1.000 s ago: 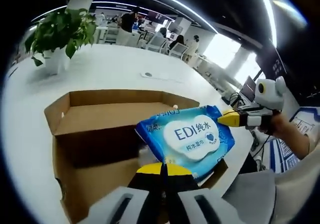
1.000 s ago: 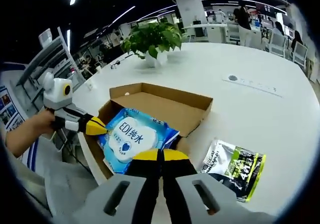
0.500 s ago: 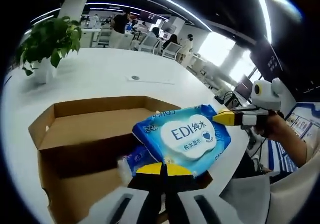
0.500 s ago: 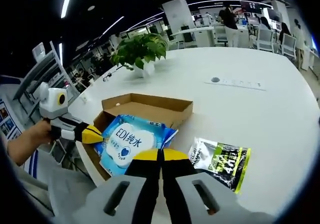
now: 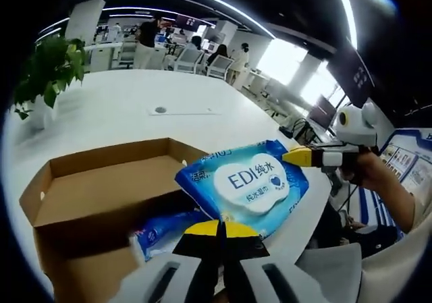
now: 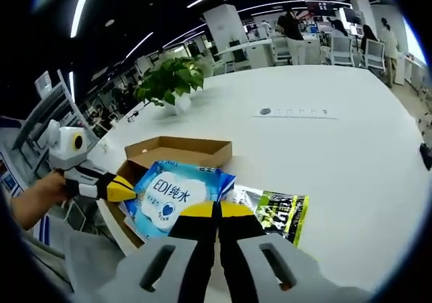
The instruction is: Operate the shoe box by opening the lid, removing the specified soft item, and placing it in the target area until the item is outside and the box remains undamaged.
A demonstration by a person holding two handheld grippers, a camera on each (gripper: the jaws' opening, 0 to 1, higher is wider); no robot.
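Here, a broad white table (image 6: 351,148) is spread out beyond both grippers, and on it, ahead of and below the left gripper (image 5: 219,230), an open cardboard shoe box (image 5: 101,188) is seen with its lid folded back. A blue wet-wipe pack (image 5: 246,185) is held up above the box's near edge, pinched at opposite ends: the left gripper's jaws are closed on its near edge, and the right gripper (image 6: 217,212) is likewise clamped on the other end. A second blue packet (image 5: 158,229) is seen lying inside the box, just left of the left gripper's tips. To the right of the right gripper, a green and black packet (image 6: 280,212) is lying on the table, just beside the box. A potted plant (image 6: 172,84) is set well beyond the box.
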